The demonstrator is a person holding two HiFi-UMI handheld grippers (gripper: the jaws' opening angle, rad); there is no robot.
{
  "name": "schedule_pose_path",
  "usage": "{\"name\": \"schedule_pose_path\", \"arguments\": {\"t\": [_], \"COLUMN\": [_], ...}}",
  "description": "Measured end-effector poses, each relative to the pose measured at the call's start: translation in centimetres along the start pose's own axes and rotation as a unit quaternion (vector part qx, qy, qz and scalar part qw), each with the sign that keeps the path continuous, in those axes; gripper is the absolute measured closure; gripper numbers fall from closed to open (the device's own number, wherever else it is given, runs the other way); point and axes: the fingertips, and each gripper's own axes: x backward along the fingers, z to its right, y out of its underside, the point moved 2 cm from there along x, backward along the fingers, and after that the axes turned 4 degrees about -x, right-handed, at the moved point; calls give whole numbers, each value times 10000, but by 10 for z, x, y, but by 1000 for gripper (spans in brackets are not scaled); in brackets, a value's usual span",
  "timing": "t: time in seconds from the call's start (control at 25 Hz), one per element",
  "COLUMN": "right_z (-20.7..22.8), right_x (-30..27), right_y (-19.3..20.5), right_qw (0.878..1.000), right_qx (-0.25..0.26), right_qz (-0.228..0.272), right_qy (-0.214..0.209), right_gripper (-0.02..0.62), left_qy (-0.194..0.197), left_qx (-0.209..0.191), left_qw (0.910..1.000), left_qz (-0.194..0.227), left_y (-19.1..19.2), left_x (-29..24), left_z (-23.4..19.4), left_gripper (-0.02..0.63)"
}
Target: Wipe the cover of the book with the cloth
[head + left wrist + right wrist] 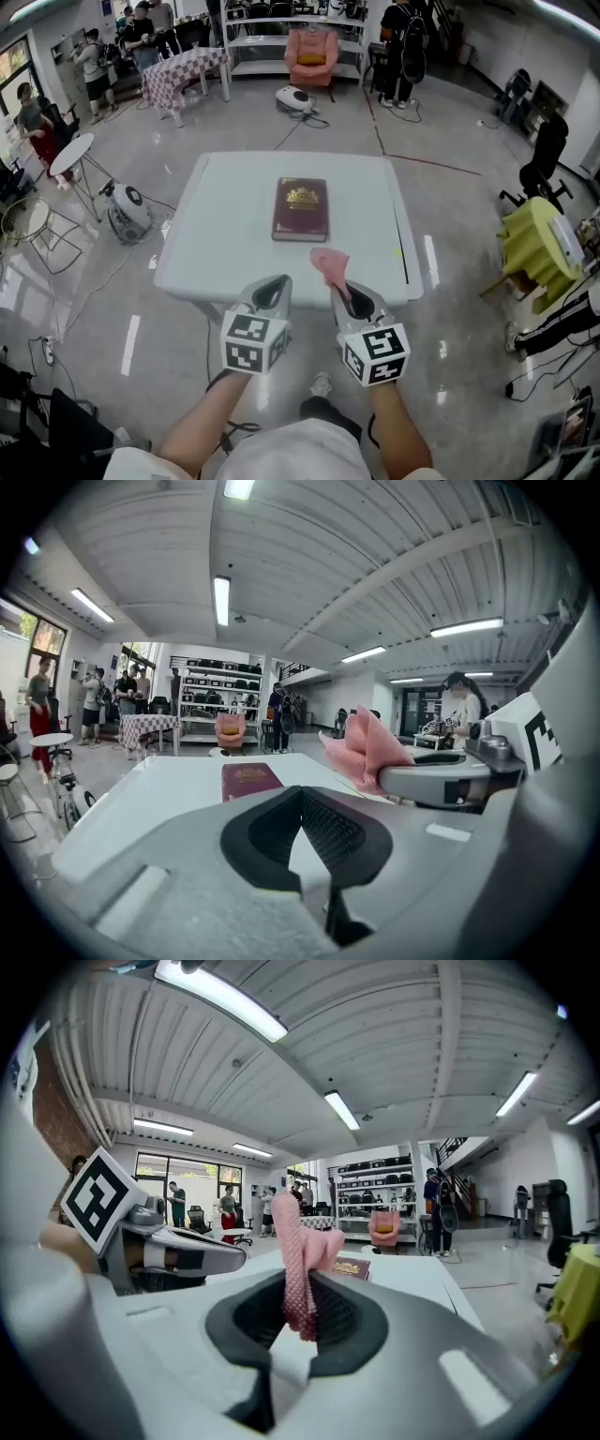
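A dark red book (pixel 301 209) with a gold emblem lies flat in the middle of the white table (pixel 225 244); it also shows in the left gripper view (pixel 248 780) and the right gripper view (pixel 349 1267). My right gripper (pixel 349 293) is shut on a pink cloth (pixel 329 265), held above the table's near edge, short of the book. The cloth (pixel 302 1274) stands up between the jaws. My left gripper (pixel 272 292) hovers beside it, shut with nothing in it (pixel 302 832). The cloth (pixel 367 750) shows to its right.
A grey robot vacuum (pixel 127 212) and a round white side table (pixel 71 155) stand left of the table. A yellow-draped chair (pixel 536 240) is at the right. A pink armchair (pixel 312 54), a checkered table (pixel 183 73) and several people are at the back.
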Motion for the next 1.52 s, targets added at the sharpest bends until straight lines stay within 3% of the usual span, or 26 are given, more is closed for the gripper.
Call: {"name": "schedule_pose_path", "arguments": {"t": [0.36,0.76,1.2,1.52], "right_z": [95,151,188,209], "right_x": [-89,-193,-315,-386], "right_y": [-24,-43,-29,-5], "right_qw": [9979,9887,9758,9515], "right_qx": [325,1074,1755,2349], "right_qz": [-247,-585,-1157,-1916], "right_qy": [-494,-868,-605,-533], "right_gripper": [556,555,555,557], "left_qy": [-466,-1022,-793,-456], "left_qx": [113,24,139,226], "left_qw": [9986,9945,9963,9977], "left_qz": [-224,-247,-308,-451], "left_y": [-19,-35,-26,-14], "left_x": [-104,-143,-194,-226], "left_z": [-30,-79,-144,-185], "left_gripper": [600,600,600,600]}}
